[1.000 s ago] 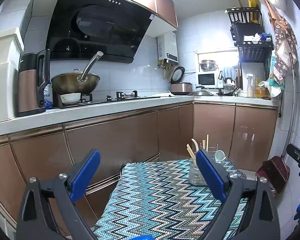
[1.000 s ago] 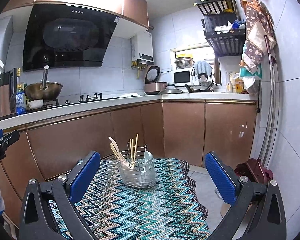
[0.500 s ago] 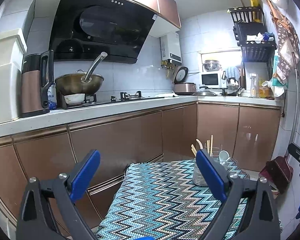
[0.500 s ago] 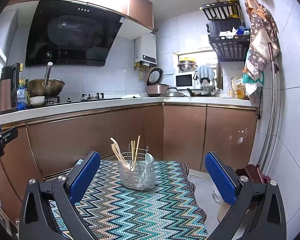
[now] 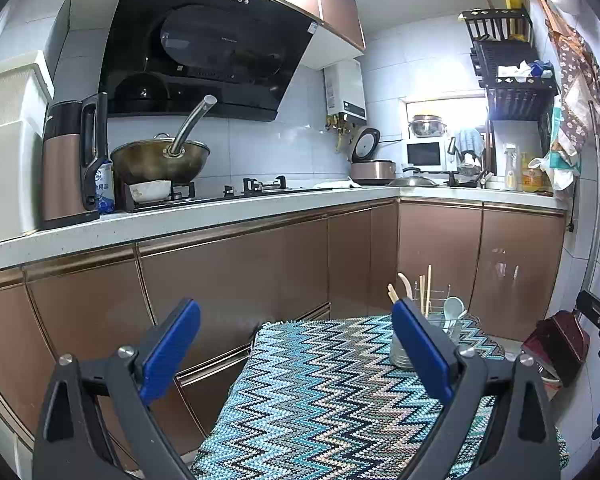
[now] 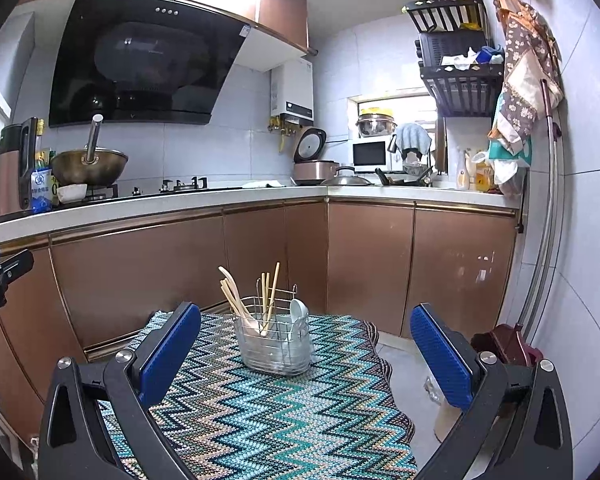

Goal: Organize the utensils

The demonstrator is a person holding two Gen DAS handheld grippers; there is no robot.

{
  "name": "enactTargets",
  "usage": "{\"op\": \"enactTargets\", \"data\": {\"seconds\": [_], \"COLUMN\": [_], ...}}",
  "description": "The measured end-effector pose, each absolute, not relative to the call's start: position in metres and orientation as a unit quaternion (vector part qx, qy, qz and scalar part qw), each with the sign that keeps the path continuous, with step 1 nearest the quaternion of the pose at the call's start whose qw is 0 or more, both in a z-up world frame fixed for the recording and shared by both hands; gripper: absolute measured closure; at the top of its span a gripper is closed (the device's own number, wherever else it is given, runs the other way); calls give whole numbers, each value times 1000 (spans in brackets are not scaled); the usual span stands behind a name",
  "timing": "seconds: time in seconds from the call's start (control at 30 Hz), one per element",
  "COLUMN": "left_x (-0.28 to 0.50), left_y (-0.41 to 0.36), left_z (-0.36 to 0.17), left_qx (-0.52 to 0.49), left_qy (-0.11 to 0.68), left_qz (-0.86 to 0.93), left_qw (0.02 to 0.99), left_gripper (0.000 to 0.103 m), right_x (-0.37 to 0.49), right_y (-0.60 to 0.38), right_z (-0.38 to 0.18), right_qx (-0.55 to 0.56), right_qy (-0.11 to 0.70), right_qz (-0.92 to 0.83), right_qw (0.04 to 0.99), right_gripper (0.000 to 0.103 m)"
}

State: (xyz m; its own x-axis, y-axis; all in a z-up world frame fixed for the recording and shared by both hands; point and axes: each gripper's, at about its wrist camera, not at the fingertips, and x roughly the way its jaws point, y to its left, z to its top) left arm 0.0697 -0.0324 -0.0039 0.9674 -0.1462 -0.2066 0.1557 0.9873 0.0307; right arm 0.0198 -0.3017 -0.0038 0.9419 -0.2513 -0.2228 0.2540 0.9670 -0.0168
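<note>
Left gripper (image 5: 296, 344): jaws spread wide, nothing between the blue pads, held above the near left part of the zigzag cloth (image 5: 340, 392) that covers the tabletop. From this view the wire caddy (image 5: 440, 332) sits at about 2 o'clock on the cloth, partly hidden behind the right blue pad; only the stick tops and a pale spoon bowl show past it.

Right gripper (image 6: 306, 344): jaws likewise wide apart and empty, held over the near edge of the cloth (image 6: 268, 412). The caddy (image 6: 274, 340) stands upright at 12 o'clock between the two pads, well clear of both, near the far end of the cloth. Contents, left to right: wooden spoons (image 6: 232, 292) leaning toward 11 o'clock, chopsticks (image 6: 269, 294) roughly upright, and a white soup spoon (image 6: 299, 314) at the right end with its bowl up. The number of compartments cannot be determined.

Surroundings in the right wrist view, left to right: a copper-coloured kettle (image 6: 14, 168) at 9 o'clock on the kitchen counter, a wok (image 6: 90, 166) on the stove just beside it, a black range hood (image 6: 140, 68) above, a rice cooker (image 6: 314, 160) with its lid raised near the corner, a microwave (image 6: 370, 154) just right of it, and a black wall rack (image 6: 456, 56) at 1 o'clock. Copper cabinet doors (image 6: 364, 264) run beneath the counter. A dark dustpan (image 6: 504, 344) stands on the floor at 3 o'clock against the tiled wall.
</note>
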Motion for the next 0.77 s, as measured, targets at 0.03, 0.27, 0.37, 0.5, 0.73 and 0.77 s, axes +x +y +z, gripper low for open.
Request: {"op": "enactTargets", "data": {"seconds": [0.03,0.27,0.37,0.5,0.73,0.77], "left_x": [70,74,76,77,76,76], "left_y": [-32,-32,-31,-32,-32,-31], "left_z": [-4,-6,-7,-7,-7,-7], "left_qx": [23,24,22,22,19,17], "left_qy": [103,107,109,110,111,112], "left_qz": [-76,-75,-76,-77,-75,-75], "left_qw": [992,991,991,991,991,991], "left_gripper": [6,6,6,6,6,6], "right_x": [21,24,25,25,25,25], "right_y": [-302,-301,-302,-301,-299,-299], "right_z": [-4,-5,-5,-5,-5,-5], "right_qx": [6,4,3,1,-3,-4], "right_qy": [113,115,116,116,116,116], "right_qz": [-128,-129,-131,-133,-136,-137], "right_qw": [985,985,985,984,984,984], "right_gripper": [0,0,0,0,0,0]}}
